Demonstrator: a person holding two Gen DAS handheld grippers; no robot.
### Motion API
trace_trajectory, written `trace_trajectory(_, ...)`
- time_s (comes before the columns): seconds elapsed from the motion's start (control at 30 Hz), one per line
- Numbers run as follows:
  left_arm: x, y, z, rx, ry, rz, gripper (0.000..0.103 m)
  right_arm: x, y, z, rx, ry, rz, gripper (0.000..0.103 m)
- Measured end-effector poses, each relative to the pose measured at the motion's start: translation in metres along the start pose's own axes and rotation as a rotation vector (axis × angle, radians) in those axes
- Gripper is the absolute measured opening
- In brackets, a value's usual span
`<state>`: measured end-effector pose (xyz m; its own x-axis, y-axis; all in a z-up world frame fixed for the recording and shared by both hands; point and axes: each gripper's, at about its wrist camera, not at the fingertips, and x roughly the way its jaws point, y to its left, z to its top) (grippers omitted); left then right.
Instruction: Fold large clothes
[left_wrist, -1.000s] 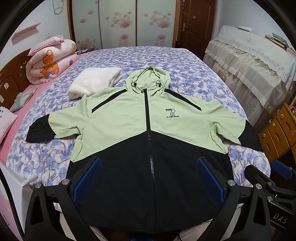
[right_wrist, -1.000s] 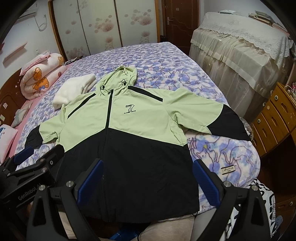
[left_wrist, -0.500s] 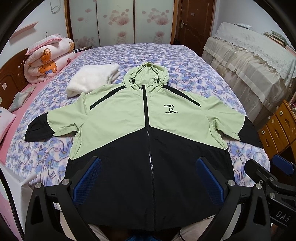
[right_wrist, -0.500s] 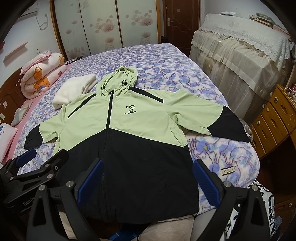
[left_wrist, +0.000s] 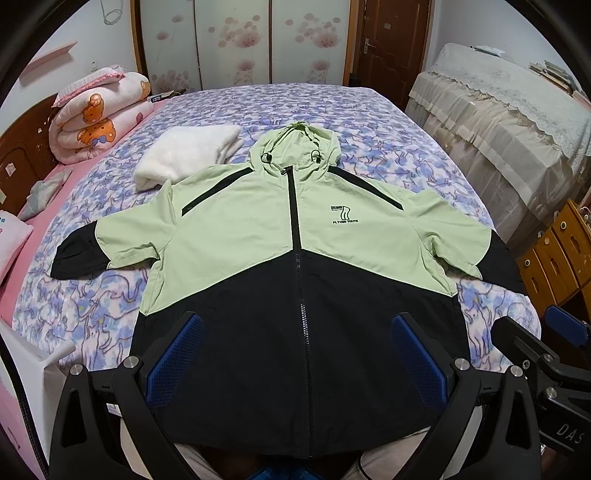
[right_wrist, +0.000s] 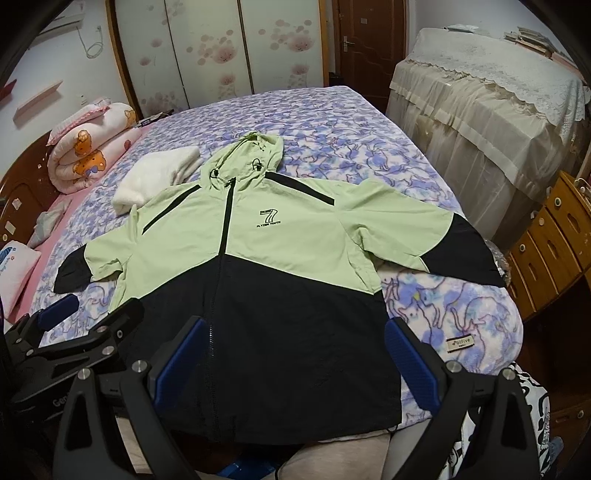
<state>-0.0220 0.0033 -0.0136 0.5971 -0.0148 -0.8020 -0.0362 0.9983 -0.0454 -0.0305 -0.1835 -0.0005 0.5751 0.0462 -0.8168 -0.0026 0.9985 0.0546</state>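
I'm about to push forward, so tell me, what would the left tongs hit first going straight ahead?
Most likely the jacket: the open left tongs point over its black lower front, near the zipper. Depth is unclear, but nothing else shows between them.

Left black two-finger gripper with blue ribbed pads (left_wrist: 297, 350): fingers spread wide apart, nothing between them, levelled forward. Right black two-finger gripper with blue ribbed pads (right_wrist: 293, 350): likewise spread wide and unloaded. The two tools sit side by side, near each other, not touching.
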Motion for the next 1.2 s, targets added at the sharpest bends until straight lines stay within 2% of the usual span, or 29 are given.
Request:
trace_trajectory(0.2, 0.001, 0.003, 0.002, -0.003, 0.005, 0.004, 0.101, 0.002, -0.005, 0.002, 0.038, 0.013, 0.047, 0.097)
trace_trajectory(0.77, 0.002, 0.006, 0.004, -0.003, 0.004, 0.007, 0.101, 0.004, -0.004, 0.004, 0.045, 0.027, 0.049, 0.097)
trace_trajectory(0.97, 0.004, 0.014, 0.005, -0.005, 0.011, 0.009, 0.101, 0.006, 0.002, 0.005, 0.021, 0.040, 0.010, 0.097)
trace_trajectory(1.2, 0.004, 0.014, 0.004, -0.008, 0.008, 0.011, 0.101, -0.005, 0.010, 0.003, -0.027, -0.024, -0.031, 0.097)
